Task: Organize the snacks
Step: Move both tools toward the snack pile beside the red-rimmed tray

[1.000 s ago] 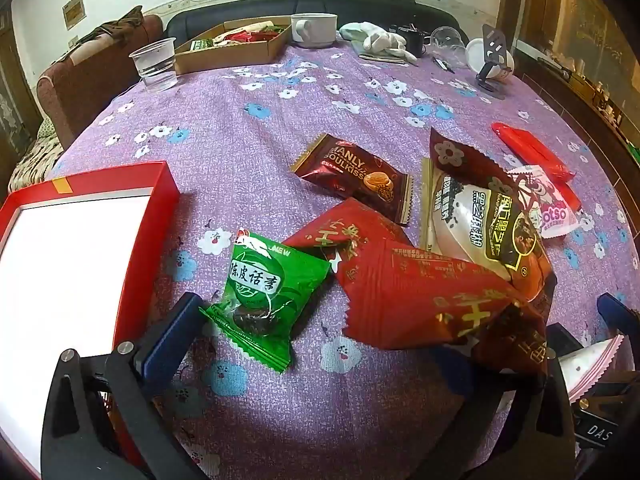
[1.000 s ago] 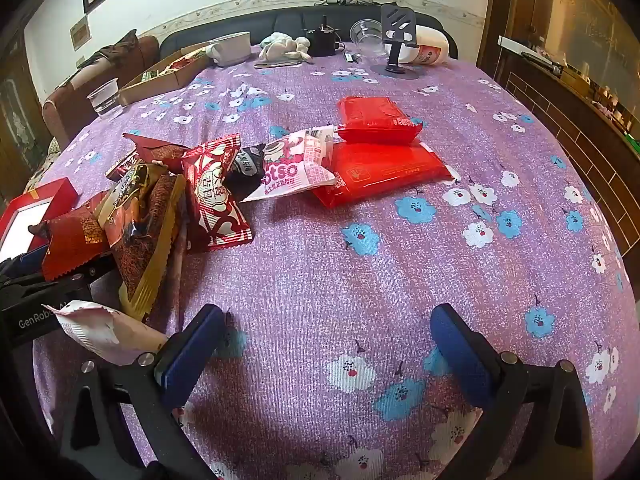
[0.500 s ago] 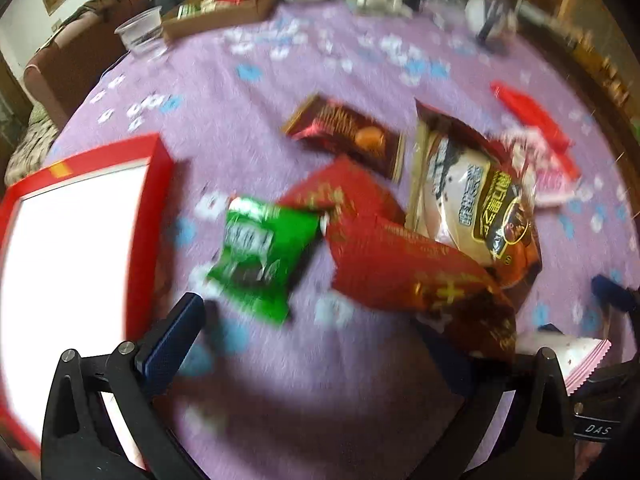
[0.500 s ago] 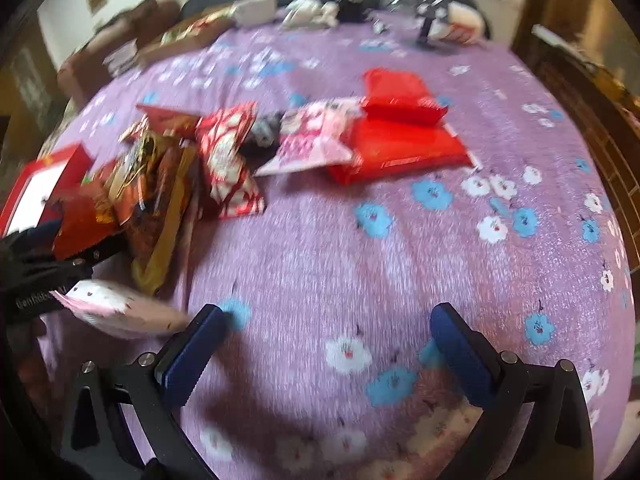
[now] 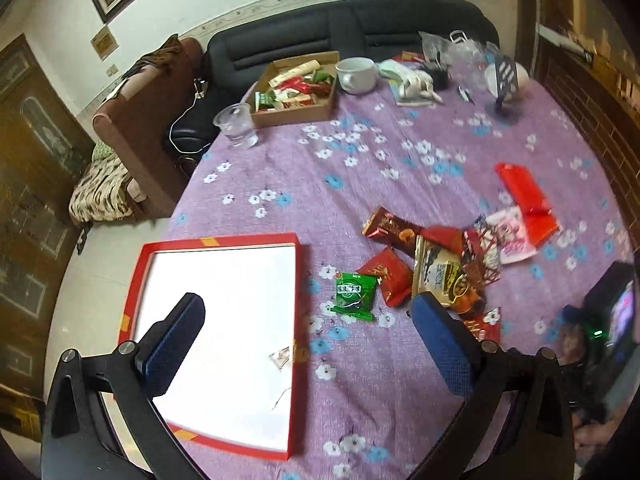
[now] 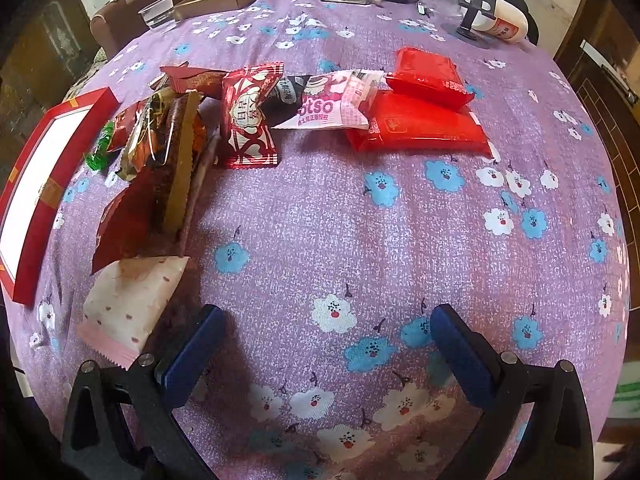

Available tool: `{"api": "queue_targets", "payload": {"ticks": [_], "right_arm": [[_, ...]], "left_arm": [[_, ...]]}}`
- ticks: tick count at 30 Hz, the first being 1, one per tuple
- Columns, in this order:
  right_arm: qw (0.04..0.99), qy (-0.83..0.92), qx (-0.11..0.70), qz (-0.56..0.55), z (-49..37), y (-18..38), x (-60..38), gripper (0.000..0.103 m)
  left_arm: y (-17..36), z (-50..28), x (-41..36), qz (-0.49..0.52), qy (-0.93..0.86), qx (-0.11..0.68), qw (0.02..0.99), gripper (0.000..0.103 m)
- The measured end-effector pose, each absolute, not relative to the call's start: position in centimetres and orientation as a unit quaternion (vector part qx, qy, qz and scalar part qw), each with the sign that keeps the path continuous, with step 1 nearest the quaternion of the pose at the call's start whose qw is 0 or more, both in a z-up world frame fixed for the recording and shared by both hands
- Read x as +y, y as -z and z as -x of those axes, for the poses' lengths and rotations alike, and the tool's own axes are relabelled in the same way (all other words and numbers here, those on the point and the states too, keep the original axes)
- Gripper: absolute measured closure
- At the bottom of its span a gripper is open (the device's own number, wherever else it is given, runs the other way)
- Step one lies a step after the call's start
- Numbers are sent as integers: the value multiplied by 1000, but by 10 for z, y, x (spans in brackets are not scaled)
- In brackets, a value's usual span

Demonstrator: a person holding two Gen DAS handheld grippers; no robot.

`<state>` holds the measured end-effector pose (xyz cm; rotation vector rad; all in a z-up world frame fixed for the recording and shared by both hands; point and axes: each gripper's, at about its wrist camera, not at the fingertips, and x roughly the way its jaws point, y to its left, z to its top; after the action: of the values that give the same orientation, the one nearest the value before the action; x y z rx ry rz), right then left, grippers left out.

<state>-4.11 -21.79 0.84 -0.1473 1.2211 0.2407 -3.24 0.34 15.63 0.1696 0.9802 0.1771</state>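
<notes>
The red-rimmed flat box with white floor (image 5: 294, 280) at the left holds almost nothing. The wrapped snacks (image 5: 436, 268) lie heaped on the purple flowered surface (image 5: 360, 184) to its right, so sorting has barely begun. Both the left gripper (image 5: 308, 344) and the right gripper (image 6: 324, 356) have their jaws spread wide and empty.

Tray (image 5: 297, 280) left of snack pile (image 5: 436, 276), cardboard box (image 5: 294, 94) and cup (image 5: 236, 125) behind

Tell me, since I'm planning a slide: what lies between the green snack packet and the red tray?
Only bare purple tablecloth separates the green snack packet from the red tray, as the left wrist view shows.
</notes>
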Motion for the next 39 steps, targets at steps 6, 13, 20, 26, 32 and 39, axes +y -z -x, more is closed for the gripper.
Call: {"api": "queue_targets", "payload": {"ticks": [6, 13, 20, 26, 32, 39], "right_arm": [[814, -110, 567, 68, 42, -10, -215, 0], [814, -107, 568, 65, 43, -12, -214, 0], [813, -106, 569, 65, 43, -12, -215, 0], [814, -106, 568, 65, 43, -12, -215, 0], [812, -105, 570, 65, 41, -12, -216, 0], [792, -115, 596, 63, 37, -21, -212, 0]], "left_arm": [[-183, 40, 10, -68, -68, 461, 882, 0], [-203, 43, 12, -61, -55, 443, 893, 0], [-204, 42, 13, -64, -57, 443, 893, 0], [-203, 42, 12, -67, -59, 444, 891, 0], [-194, 38, 13, -77, -59, 453, 886, 0], [-122, 21, 41, -146, -88, 522, 836, 0]]}}
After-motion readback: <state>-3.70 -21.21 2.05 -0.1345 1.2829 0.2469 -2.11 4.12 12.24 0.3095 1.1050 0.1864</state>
